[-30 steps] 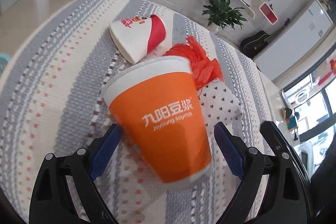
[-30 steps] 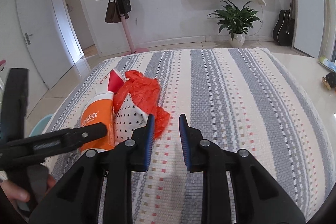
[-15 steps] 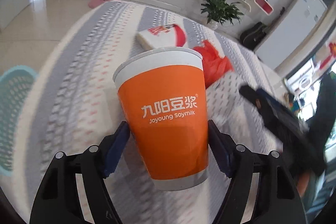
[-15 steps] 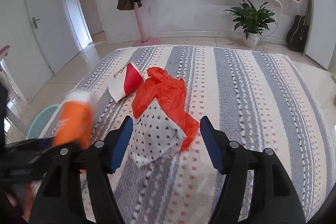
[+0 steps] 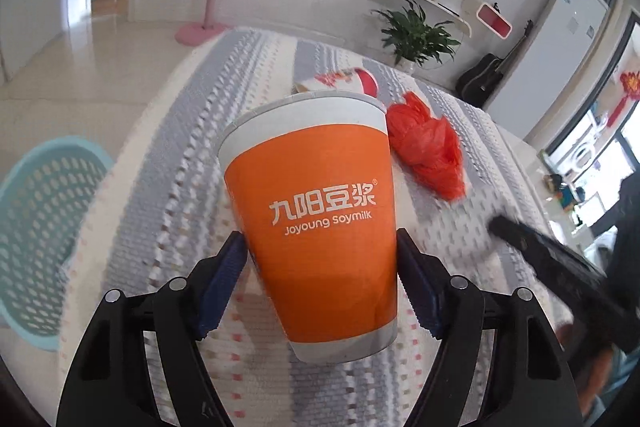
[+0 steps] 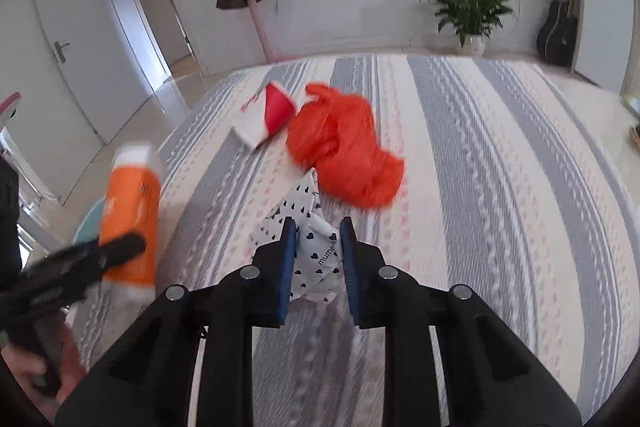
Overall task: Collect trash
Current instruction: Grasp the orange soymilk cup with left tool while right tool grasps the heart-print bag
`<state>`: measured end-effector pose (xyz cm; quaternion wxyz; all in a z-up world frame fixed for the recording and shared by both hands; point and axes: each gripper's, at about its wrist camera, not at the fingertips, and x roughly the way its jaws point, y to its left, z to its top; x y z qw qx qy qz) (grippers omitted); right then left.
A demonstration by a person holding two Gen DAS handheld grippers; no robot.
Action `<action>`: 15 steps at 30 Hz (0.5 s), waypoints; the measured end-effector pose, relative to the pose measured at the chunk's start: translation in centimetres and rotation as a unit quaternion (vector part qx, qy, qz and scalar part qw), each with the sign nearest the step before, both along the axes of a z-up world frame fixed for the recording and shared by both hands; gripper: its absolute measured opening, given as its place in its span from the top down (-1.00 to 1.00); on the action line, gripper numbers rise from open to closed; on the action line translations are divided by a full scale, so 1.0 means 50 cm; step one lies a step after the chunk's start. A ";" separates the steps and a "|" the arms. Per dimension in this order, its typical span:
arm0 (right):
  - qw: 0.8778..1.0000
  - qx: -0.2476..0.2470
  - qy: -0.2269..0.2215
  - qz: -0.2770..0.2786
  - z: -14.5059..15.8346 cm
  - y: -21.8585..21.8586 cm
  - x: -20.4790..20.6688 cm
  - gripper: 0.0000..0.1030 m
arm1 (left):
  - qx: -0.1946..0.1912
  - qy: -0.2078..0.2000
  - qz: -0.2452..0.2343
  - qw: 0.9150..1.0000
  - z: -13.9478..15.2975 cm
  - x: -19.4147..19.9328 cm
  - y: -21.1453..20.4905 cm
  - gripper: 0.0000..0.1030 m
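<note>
Now our left gripper squeezes the orange cup, lifted off the bed toward the blue basket. Our right gripper has closed on the heart-print wrapper, so two pieces are caught.

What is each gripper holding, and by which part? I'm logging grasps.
Left gripper clamps the orange soymilk cup by its lower sides. Right gripper pinches the heart-print white bag at its near end.
</note>
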<state>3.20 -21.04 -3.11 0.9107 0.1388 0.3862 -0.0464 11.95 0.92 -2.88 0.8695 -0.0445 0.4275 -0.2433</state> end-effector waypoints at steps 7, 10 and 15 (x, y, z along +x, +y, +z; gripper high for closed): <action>1.000 -0.021 0.005 0.002 -0.005 0.019 -0.049 0.61 | 0.016 -0.038 0.003 0.999 0.028 -0.016 0.005 -0.41; 1.000 -0.026 0.003 0.015 0.007 0.019 -0.047 0.61 | 0.022 -0.040 0.002 0.999 0.028 -0.017 0.003 -0.41; 0.993 -0.061 0.042 0.092 0.015 0.045 0.048 0.52 | 0.020 -0.039 0.005 0.999 0.028 -0.014 0.003 -0.41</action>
